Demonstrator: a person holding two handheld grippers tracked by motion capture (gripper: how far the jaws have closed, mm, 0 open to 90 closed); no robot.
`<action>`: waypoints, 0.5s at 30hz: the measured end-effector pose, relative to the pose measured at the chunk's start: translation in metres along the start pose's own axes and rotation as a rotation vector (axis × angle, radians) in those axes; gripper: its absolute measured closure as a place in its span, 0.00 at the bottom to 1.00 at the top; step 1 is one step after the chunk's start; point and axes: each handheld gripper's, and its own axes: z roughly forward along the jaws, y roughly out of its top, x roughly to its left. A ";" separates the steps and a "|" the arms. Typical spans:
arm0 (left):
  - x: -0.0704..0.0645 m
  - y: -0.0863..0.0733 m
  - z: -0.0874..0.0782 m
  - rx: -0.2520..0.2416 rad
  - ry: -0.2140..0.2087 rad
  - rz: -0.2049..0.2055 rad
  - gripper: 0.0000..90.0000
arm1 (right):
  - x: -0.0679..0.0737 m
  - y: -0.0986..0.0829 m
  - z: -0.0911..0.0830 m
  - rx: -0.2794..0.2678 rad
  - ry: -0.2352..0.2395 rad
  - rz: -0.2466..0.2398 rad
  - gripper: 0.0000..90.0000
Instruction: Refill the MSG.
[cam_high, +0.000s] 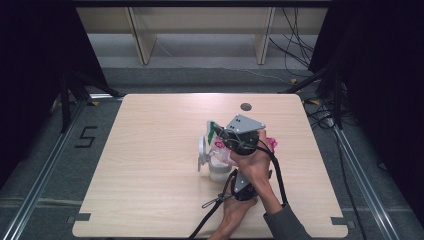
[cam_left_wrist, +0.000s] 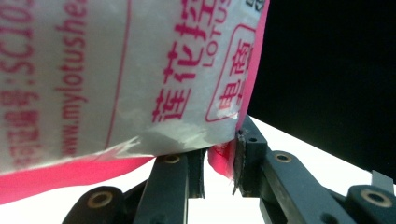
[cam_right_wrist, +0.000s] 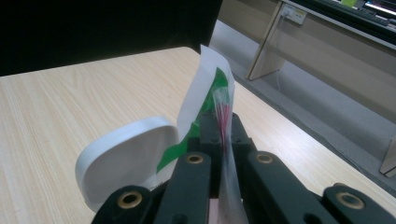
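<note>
Pale wooden tabletop (cam_high: 150, 165), centre of frame: both hand-held grippers, left (cam_left_wrist: 219, 161) and right (cam_right_wrist: 223, 135), are clamped on edges of a pink-printed plastic bag (cam_left_wrist: 140, 79) above a white cup (cam_high: 218, 171). Pull apart gently, evenly, avoiding tearing.

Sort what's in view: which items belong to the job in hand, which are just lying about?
In the job:
- plastic packet, pinched by both grippers
- white container with hinged lid
- left gripper
- right gripper

Lying about:
- table as support
- floor cables
- wooden bench legs
</note>
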 end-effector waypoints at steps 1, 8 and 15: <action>0.000 0.000 0.001 -0.006 0.005 0.000 0.85 | 0.000 0.000 0.000 -0.004 -0.005 0.004 1.00; 0.002 0.001 0.003 -0.009 0.004 -0.005 0.85 | -0.002 0.000 0.002 -0.005 -0.004 -0.002 1.00; 0.003 0.001 0.003 -0.006 0.000 -0.005 0.85 | -0.003 0.000 0.003 0.000 0.001 0.010 1.00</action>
